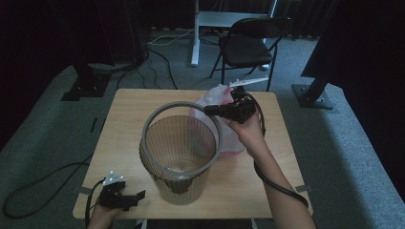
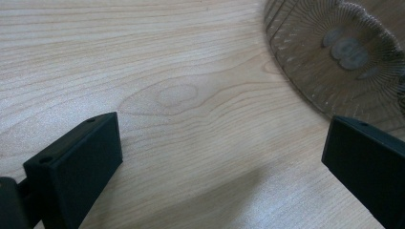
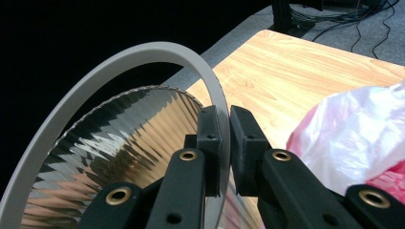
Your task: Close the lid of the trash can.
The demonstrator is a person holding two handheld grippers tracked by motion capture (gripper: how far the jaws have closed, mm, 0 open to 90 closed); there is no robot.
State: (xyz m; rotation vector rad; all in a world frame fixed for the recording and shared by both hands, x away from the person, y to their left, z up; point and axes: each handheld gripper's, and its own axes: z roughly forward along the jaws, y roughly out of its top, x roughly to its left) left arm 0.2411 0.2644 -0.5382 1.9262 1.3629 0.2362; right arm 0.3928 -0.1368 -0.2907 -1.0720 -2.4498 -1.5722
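Note:
A translucent ribbed waste bin (image 1: pixel 181 188) stands on the wooden table (image 1: pixel 124 124). A grey ring (image 1: pixel 181 103) hangs tilted over the bin's mouth, and my right gripper (image 1: pixel 211 110) is shut on the ring's right side. In the right gripper view the jaws pinch the ring (image 3: pixel 143 52) edgewise above the bin (image 3: pixel 133 138). A pink and white plastic bag (image 1: pixel 215 95) lies behind the bin, under the right hand. My left gripper (image 1: pixel 138 196) rests open at the table's front left corner, with bare wood (image 2: pixel 143 57) between its jaws and the bin's base (image 2: pixel 344 52) ahead to the right.
A black folding chair (image 1: pixel 248 45) and a white desk leg (image 1: pixel 195 38) stand beyond the table's far edge. Dark stand bases (image 1: pixel 86 88) flank the table, and cables trail over the grey carpet (image 1: pixel 43 181). The bag (image 3: pixel 353 133) is close to the right gripper.

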